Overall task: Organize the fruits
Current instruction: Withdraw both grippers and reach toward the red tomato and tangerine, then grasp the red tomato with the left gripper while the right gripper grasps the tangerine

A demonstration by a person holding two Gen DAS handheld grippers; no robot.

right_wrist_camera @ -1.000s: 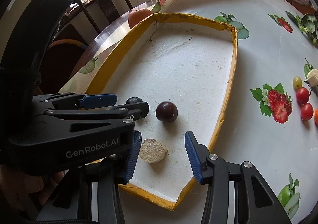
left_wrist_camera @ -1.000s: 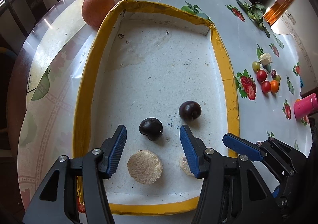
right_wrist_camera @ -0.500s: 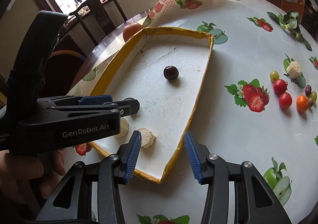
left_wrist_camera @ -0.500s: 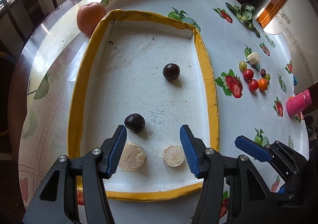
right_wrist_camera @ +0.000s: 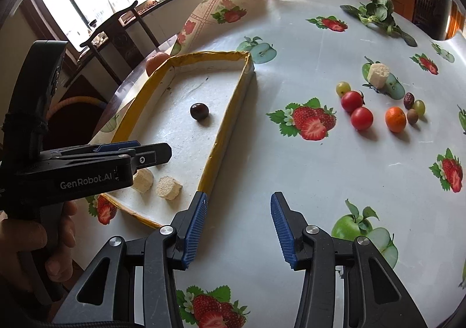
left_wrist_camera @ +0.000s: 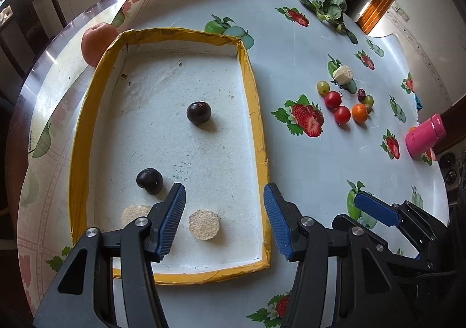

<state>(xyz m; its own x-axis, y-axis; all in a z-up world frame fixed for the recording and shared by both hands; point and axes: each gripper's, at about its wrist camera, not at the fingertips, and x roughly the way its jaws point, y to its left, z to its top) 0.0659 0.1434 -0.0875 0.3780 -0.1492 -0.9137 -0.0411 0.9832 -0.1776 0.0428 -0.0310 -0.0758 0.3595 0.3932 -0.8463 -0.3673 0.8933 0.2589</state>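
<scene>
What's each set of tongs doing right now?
Left tongs: open, empty, above the tray.
Right tongs: open, empty, above the table.

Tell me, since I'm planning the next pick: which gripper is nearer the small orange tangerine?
Right. The right gripper hangs over bare tablecloth short of the tangerine; the left gripper is over the tray.

Tabletop (left_wrist_camera: 305, 170): round, under a fruit-print cloth. Lying on it: yellow-rimmed tray (left_wrist_camera: 256, 112) at 9 o'clock; apple (left_wrist_camera: 97, 42) touching the tray's far corner at 11; cluster of small fruits (right_wrist_camera: 378, 109) with a pale chunk (right_wrist_camera: 377, 71) at 2; leafy greens (right_wrist_camera: 378, 13) at 1; pink bottle (left_wrist_camera: 425, 135) at 3.
</scene>
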